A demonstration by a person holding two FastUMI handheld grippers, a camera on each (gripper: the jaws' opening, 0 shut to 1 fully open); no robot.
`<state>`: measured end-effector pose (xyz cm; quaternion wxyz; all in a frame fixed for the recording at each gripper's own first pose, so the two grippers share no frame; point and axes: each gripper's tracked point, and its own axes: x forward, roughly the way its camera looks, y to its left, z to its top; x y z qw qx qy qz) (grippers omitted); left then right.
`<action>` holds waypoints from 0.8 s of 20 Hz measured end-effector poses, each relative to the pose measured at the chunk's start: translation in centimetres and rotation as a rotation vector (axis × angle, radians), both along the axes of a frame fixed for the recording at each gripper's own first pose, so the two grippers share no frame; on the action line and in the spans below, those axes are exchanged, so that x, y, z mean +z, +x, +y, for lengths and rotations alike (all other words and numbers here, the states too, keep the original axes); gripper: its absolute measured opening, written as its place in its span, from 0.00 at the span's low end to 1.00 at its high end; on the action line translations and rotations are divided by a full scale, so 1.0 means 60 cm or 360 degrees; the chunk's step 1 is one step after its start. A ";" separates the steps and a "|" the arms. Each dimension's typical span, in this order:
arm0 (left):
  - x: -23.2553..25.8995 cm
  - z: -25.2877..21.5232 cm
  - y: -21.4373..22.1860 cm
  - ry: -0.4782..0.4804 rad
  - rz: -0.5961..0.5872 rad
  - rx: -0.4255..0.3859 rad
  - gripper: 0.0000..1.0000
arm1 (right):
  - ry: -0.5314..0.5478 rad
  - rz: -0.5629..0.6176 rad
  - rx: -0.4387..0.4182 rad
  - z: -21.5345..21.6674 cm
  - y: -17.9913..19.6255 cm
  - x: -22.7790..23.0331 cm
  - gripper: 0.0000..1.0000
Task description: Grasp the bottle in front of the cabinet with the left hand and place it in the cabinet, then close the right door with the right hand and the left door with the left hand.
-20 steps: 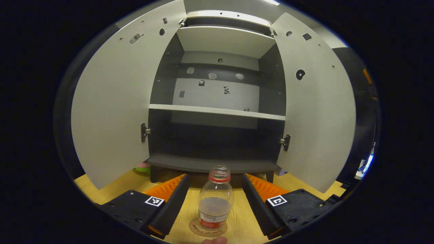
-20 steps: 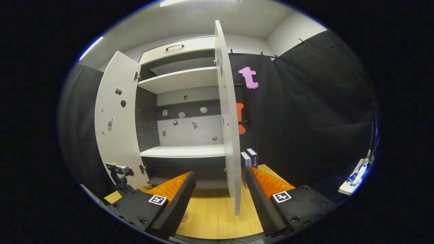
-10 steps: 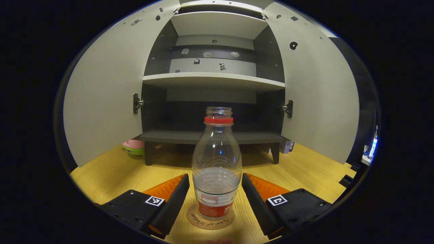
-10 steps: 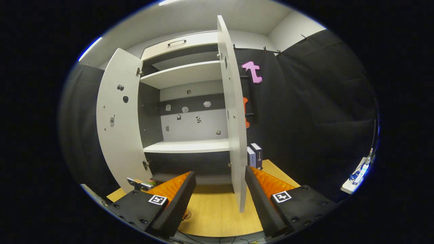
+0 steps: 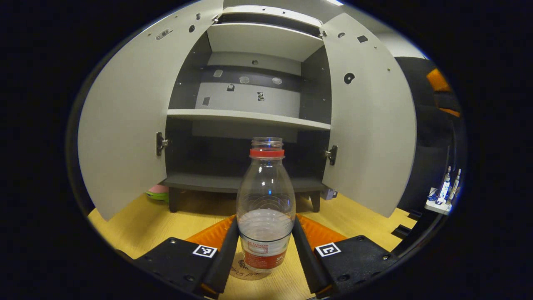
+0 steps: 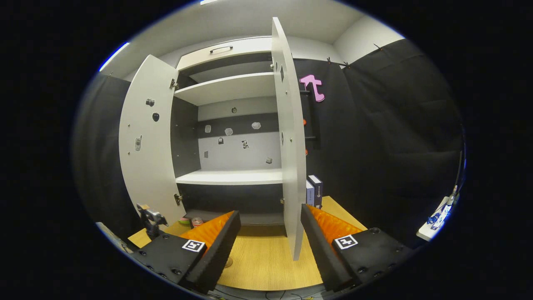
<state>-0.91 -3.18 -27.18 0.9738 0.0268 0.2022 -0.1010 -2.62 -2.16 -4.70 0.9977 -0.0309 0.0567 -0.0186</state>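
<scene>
Bottle clamped at its lower body, both cabinet doors open.

Left gripper view: the left gripper is closed on the clear water bottle, one finger pressed to each flank near the label; the bottle stands upright on a round coaster on the wooden table, in front of the cabinet's bottom shelf. A straight lift clear of the shelf lip is advised, the uncapped neck kept vertical. Right gripper view: the right gripper is held wide and empty, just beside the right door edge; the left door is swung open.
</scene>
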 end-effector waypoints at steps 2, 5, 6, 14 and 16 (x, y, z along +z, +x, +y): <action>0.066 -0.003 -0.005 -0.0031 -0.0056 -0.0001 0.71 | 0.0001 -0.0014 0.0013 -0.001 -0.001 0.001 0.97; 0.179 -0.006 0.010 -0.0033 -0.0158 -0.0004 0.71 | 0.0044 -0.0029 0.0016 -0.001 -0.003 -0.003 0.97; 0.215 -0.009 0.021 -0.0048 -0.0188 -0.0020 0.71 | 0.0062 -0.0033 0.0016 0.000 -0.006 -0.006 0.97; 0.426 -0.029 0.142 -0.0219 -0.0338 -0.0031 0.71 | 0.0070 -0.0064 -0.0026 -0.023 -0.025 -0.008 0.97; 0.458 -0.030 0.191 -0.0203 -0.0390 -0.0031 0.71 | 0.0051 -0.0081 -0.0080 -0.039 -0.034 -0.007 0.97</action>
